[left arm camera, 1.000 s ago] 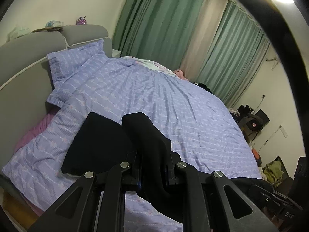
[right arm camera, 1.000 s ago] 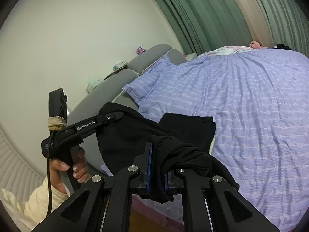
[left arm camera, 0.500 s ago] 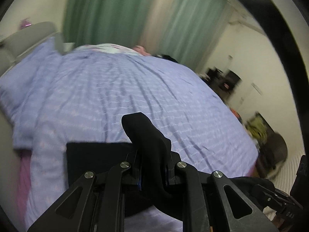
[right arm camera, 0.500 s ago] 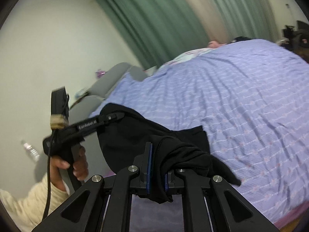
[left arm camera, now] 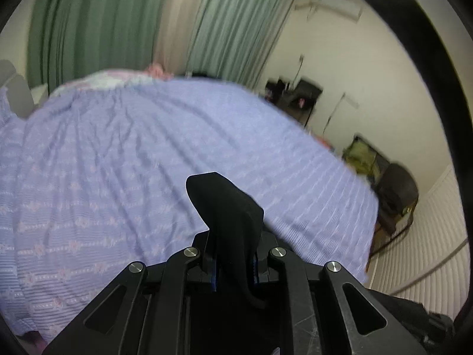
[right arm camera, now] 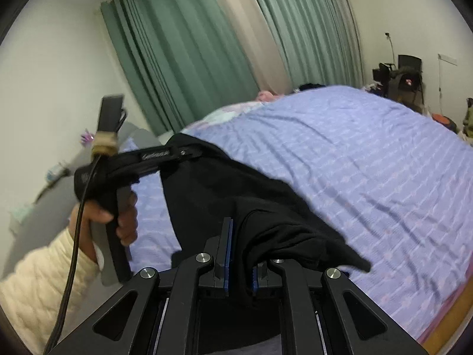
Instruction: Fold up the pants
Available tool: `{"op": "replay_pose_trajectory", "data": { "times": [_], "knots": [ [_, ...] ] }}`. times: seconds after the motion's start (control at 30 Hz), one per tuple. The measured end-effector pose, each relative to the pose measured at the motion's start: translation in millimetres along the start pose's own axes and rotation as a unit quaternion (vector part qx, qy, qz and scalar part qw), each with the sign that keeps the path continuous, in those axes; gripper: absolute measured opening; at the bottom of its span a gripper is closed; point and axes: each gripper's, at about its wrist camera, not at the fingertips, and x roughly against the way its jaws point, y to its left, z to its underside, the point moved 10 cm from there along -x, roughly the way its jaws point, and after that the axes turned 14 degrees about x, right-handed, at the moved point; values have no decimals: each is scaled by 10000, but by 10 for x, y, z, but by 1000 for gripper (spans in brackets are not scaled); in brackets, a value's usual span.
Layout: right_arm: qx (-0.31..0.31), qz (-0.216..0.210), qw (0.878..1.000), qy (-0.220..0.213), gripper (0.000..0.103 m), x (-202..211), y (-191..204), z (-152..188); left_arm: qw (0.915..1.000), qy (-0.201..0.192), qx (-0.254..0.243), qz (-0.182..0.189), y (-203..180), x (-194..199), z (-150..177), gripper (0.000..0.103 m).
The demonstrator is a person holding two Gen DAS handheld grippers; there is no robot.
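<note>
Both of my grippers are clamped on the black pants (right arm camera: pixel 236 204): the left gripper (left arm camera: pixel 233 261) pinches a thick fold of the cloth between its narrow jaws, and the right gripper (right arm camera: pixel 239 269) does the same with another bunched edge. In the right wrist view the pants hang stretched between the two tools, lifted above the near edge of the lilac bedspread (right arm camera: pixel 369 159), with my left hand (right arm camera: pixel 118 216) gripping its handle off to the side. I judge the fold to be in its middle: the garment is gathered and carried, but it is not yet laid flat on the bed, and any further folds are left to do. How many layers already lie together I cannot tell, since the black cloth shows no seams or creases. The lower part of the pants is cut off behind the gripper bodies, and the left wrist view is blurred.
</note>
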Motion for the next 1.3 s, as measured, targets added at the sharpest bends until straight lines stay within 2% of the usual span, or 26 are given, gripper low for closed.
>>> {"op": "replay_pose_trajectory", "data": {
  "times": [0.1,0.17,0.27,0.43,0.57,0.63,0.8,0.97,1.03,1.1,1.13,1.17,1.23,1.3],
  "knots": [
    [-472,-300,9953,786,11,-482,191,465,9973,615,29,-399,475,-439,340,17],
    [-868,-546,9847,1407,11,-832,336,901,9927,983,56,-702,786,-667,580,17],
    [-1318,-829,9667,2033,11,-1146,503,1373,9849,1385,121,-1036,1212,-853,912,17],
    [-1677,-1117,9473,2490,11,-1289,715,1730,9827,1468,381,-1062,1465,-903,1062,18],
    [-1726,-1182,9395,2713,11,-1329,826,1903,9816,1502,296,-1140,1491,-907,1032,20],
    [-1777,-1207,9356,2804,11,-1364,876,1953,9806,1504,347,-1210,1610,-929,1053,24],
    [-1708,-1226,9293,3038,11,-1464,979,2131,9745,1428,507,-1654,1877,-891,1044,35],
    [-1829,-1206,9200,3250,12,-1514,941,2266,9672,1099,554,-2223,2073,-765,946,46],
    [-1874,-1234,9137,3389,18,-1508,944,2314,9624,835,491,-2538,2127,-662,871,52],
    [-1823,-1219,9115,3481,41,-1452,937,2328,9576,569,352,-2801,2124,-496,791,56],
    [-1794,-1220,9123,3472,42,-1408,909,2302,9579,481,305,-2813,2088,-398,774,58],
    [-1751,-1237,9158,3396,45,-1361,884,2242,9584,412,273,-2812,2049,-290,775,60],
    [-1559,-1202,9259,3225,56,-1242,796,2098,9587,290,211,-2822,1961,-99,775,64],
    [-1220,-1066,9442,2867,67,-1059,622,1886,9596,98,181,-2807,1811,158,802,69]
  ]
}}
